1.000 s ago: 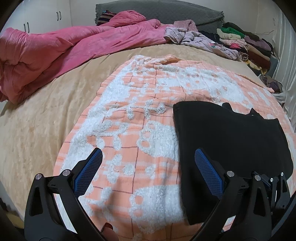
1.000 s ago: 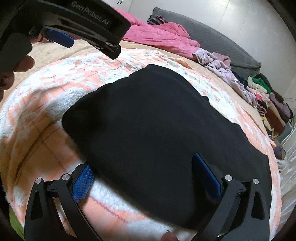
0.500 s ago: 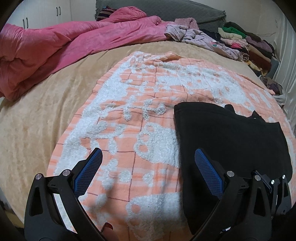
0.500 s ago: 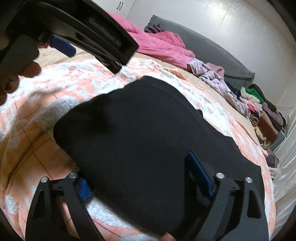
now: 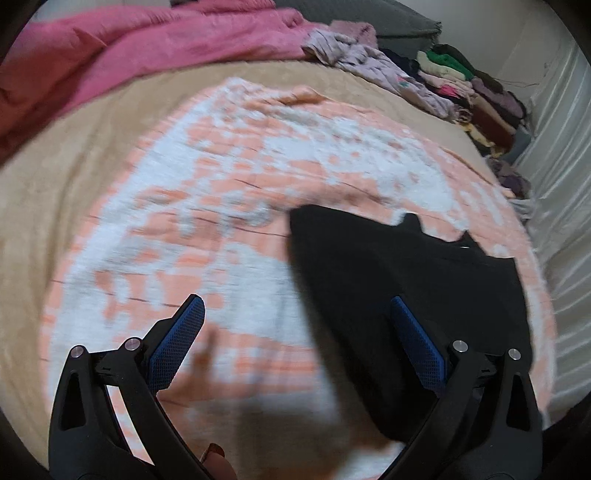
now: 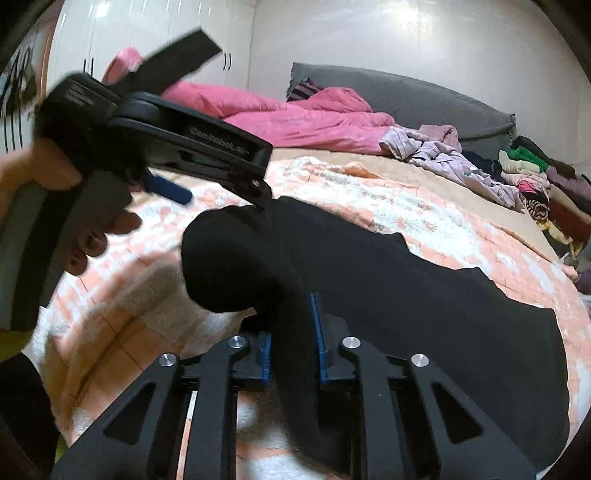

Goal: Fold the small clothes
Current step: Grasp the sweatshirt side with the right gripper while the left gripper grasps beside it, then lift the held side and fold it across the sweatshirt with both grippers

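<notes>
My right gripper point(image 6: 291, 334) has its 2 blue-padded fingers point(image 6: 317, 332) closing tight on a raised fold at the near edge of the black fabric garment point(image 6: 424, 314), the cloth bunched between the pads and humped up to their left. The rest of that garment lies spread flat toward the right and far side of the peach-and-white checked fleece blanket point(image 6: 424, 210).

My left gripper point(image 5: 295, 336) stands with its 2 fingers point(image 5: 177, 343) wide apart and nothing between them; its right finger is over the black garment's point(image 5: 406, 295) near-left part, its left finger over the blanket point(image 5: 240, 177). Whether either fingertip touches the cloth I cannot tell, as that view is blurred. In the right wrist view the same gripper point(image 6: 173, 188) shows at upper left, gripped by a hand point(image 6: 55, 206) on its grey handle, one blue pad visible beneath its black body, which sits just beside the garment's humped corner.

The blanket covers the middle of a tan bedspread point(image 5: 74, 155). At the far left lies a rumpled pink quilt point(image 5: 147, 48), and behind it a grey padded headboard point(image 6: 424, 96). A loose lilac patterned garment point(image 6: 454, 158) rests at the far right of the bed, next to a row of stacked folded clothes point(image 5: 469, 85) in green, cream, pink and dark tones along the right edge. White cupboard doors point(image 6: 155, 33) stand beyond the bed.
</notes>
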Demonstrator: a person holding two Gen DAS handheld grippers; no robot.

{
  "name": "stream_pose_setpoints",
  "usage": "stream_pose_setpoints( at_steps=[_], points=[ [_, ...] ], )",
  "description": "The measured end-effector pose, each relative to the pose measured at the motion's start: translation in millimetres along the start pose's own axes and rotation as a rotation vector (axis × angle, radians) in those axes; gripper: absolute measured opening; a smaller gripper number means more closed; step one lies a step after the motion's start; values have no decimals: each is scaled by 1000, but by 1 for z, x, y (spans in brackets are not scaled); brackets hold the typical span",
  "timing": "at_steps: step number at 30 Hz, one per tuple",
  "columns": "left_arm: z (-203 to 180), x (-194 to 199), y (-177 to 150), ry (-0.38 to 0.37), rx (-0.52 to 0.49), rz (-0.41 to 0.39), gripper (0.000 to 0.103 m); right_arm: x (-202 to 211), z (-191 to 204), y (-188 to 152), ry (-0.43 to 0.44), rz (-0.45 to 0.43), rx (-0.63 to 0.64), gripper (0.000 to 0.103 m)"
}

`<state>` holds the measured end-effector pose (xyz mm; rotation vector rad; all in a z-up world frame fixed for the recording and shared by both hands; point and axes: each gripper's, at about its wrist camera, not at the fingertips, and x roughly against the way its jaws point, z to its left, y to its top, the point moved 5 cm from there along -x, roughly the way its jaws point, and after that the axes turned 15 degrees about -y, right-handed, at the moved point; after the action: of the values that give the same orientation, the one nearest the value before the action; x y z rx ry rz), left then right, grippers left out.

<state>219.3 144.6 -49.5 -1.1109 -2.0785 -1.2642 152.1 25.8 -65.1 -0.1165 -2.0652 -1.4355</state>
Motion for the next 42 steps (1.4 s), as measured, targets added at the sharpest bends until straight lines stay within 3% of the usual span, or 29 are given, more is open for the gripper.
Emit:
stream_pose_setpoints(
  at_steps=[5,8,11,13,16,17,18,20,24,27,30,42],
  points=[
    [-11,-27,-1,-120,75,77,94,5,-12,-1,39,6,-66,11],
    [-14,-38,-3,-142,94,102,93,8,-10,-1,41,1,-55,10],
    [-14,-51,-9,-148,109,134,83,6,-7,-3,34,7,-44,10],
    [-14,-59,-13,-152,111,154,60,6,-3,-4,32,16,-29,11],
    [-13,-64,-16,-153,110,158,47,2,6,-10,6,38,28,14],
    [-13,-64,-15,-153,109,157,45,1,8,-12,1,46,37,17],
    [-14,-63,-15,-154,106,156,40,1,9,-13,-11,49,43,29],
    [-15,-61,-13,-151,96,152,34,-4,10,-18,-51,76,63,45],
    [-19,-59,-11,-142,77,142,24,-13,11,-25,-38,127,27,51],
    [-22,-57,-11,-134,61,132,20,-15,12,-26,-62,123,38,48],
    [-26,-54,-11,-125,45,124,18,-13,9,-26,-66,112,18,28],
    [-44,-36,-13,-106,-10,81,16,6,-10,-18,-54,55,-32,22]
  ],
)
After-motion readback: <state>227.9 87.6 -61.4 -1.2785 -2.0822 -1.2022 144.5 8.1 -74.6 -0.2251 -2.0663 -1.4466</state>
